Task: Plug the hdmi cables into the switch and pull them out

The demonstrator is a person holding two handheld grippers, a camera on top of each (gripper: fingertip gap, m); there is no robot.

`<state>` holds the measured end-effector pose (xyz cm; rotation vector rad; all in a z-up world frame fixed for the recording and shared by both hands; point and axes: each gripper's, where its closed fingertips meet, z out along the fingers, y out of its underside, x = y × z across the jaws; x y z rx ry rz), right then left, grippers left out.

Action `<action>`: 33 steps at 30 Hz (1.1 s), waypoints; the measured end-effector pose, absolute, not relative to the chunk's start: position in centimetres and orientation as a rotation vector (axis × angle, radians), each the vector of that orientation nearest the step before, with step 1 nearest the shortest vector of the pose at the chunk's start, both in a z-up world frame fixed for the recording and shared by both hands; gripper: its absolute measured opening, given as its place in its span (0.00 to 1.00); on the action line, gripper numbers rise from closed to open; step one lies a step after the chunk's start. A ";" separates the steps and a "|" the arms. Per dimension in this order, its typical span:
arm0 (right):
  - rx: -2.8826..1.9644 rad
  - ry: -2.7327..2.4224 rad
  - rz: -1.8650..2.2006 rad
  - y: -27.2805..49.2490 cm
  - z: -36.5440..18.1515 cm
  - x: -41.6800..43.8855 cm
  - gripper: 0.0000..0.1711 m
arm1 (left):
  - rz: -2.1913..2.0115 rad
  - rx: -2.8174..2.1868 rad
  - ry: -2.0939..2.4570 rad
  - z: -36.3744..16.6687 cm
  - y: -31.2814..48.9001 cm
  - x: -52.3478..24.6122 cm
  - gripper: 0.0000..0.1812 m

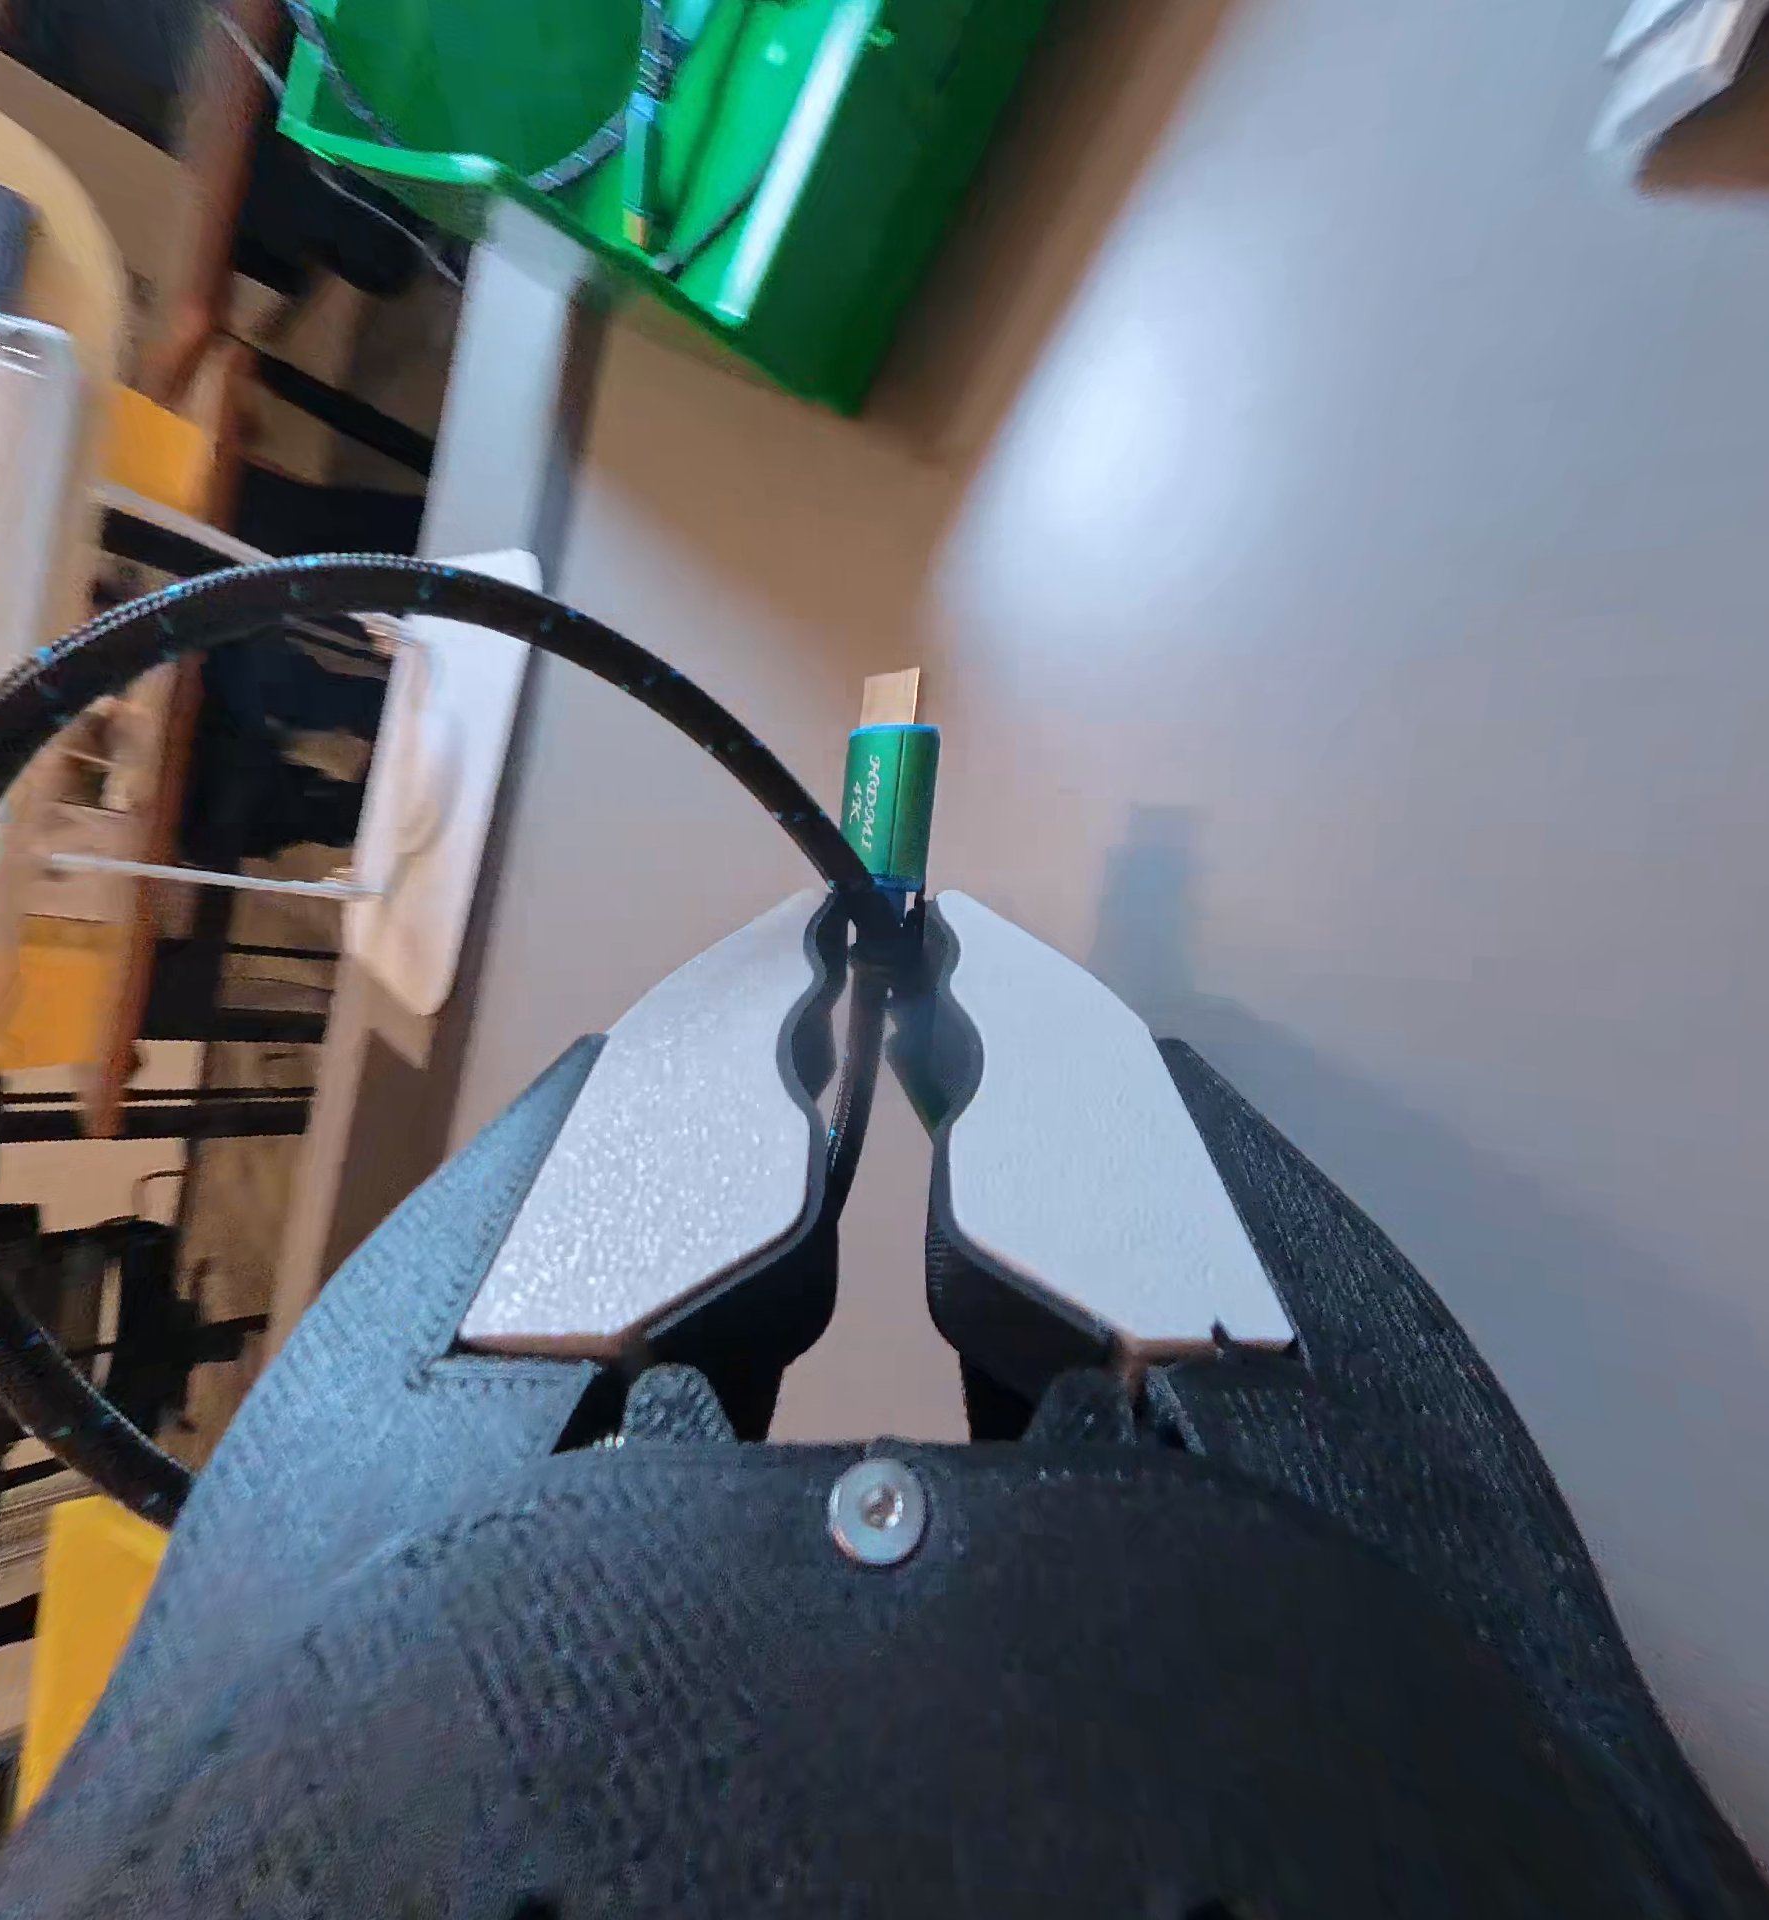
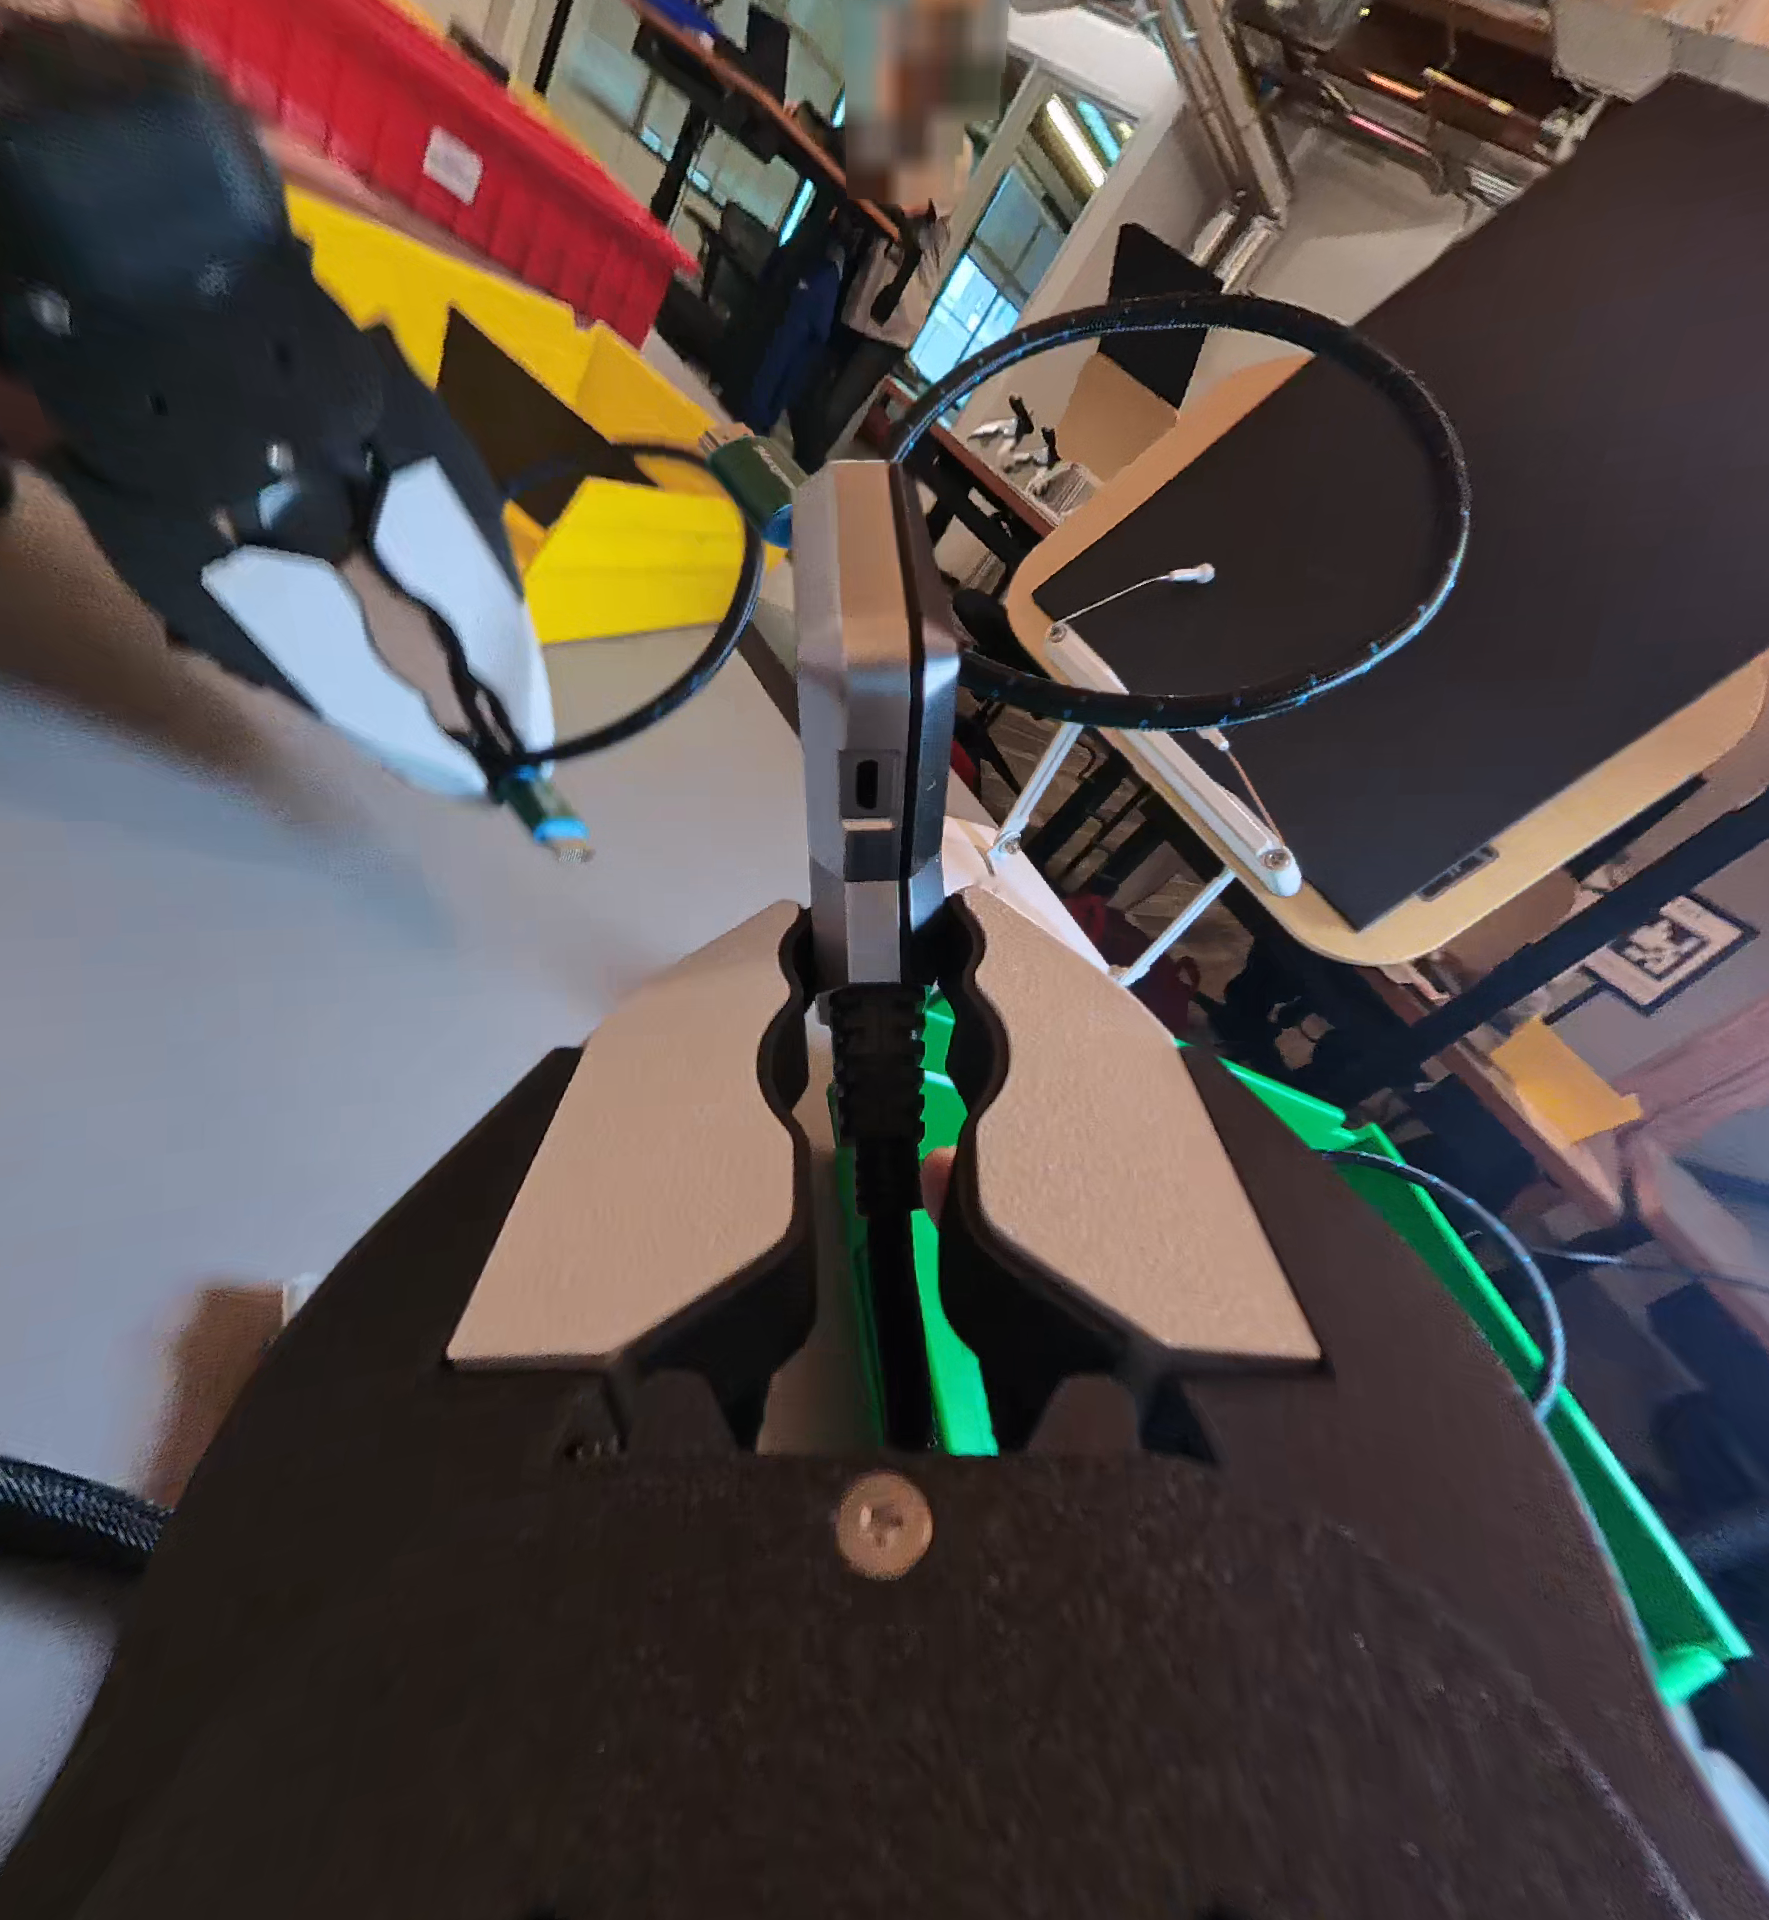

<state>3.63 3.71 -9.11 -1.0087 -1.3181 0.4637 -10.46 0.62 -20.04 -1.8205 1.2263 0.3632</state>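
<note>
A: What has the left gripper [image 1: 885, 914] got?

B: Its fingers are pinched nearly together on a braided black cable [image 1: 236, 623], right behind the green plug [image 1: 888, 810]. The plug sticks straight out past the fingertips, its gold metal end pointing away, free in the air.

A: And the rest of that cable?

B: It loops back in a wide arc to the left of the gripper and passes down beside its body. Farther ahead, up and left, sits a green bin [image 1: 755, 208] with more cable in it, on the pale table [image 1: 1379, 520].

A: The right gripper [image 2: 885, 935]?

B: Closed on the near end of the switch [image 2: 869, 675], a slim grey box standing out beyond the fingertips. A ribbed black lead [image 2: 875, 1101] runs from the switch's near end back between the fingers.

A: Is anything plugged into the switch?

B: At its far end a second green plug [image 2: 750, 468] sits against the left side. Whether it is fully seated, I cannot tell. Another black cable [image 2: 1327, 520] loops out to the right of the switch.

A: Where is the left gripper from there?

B: Off to the left [image 2: 506, 774], its plug well apart from the switch, with yellow [image 2: 631, 561] and red bins [image 2: 392, 94] beyond it.
</note>
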 end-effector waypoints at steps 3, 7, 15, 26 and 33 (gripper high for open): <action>-0.942 -1.427 0.291 3.2 -10.8 2.6 0.14 | 0.460 -1.714 1.188 -17.7 1.0 -12.1 0.08; -0.866 -1.556 0.074 2.4 -13.2 0.9 0.14 | 0.484 -1.722 1.139 -15.6 0.2 -14.6 0.08; -0.775 -1.601 -0.071 1.9 -15.0 -1.4 0.14 | 0.322 -1.737 1.043 -11.6 -3.6 -17.1 0.08; -0.657 -1.628 -0.137 0.2 -15.5 -2.5 0.14 | 0.278 -1.616 1.312 -15.3 -4.4 -9.4 0.08; -0.599 -1.621 -0.174 -0.4 -15.5 -2.5 0.13 | 0.306 -1.640 1.298 -15.9 -4.3 -8.9 0.07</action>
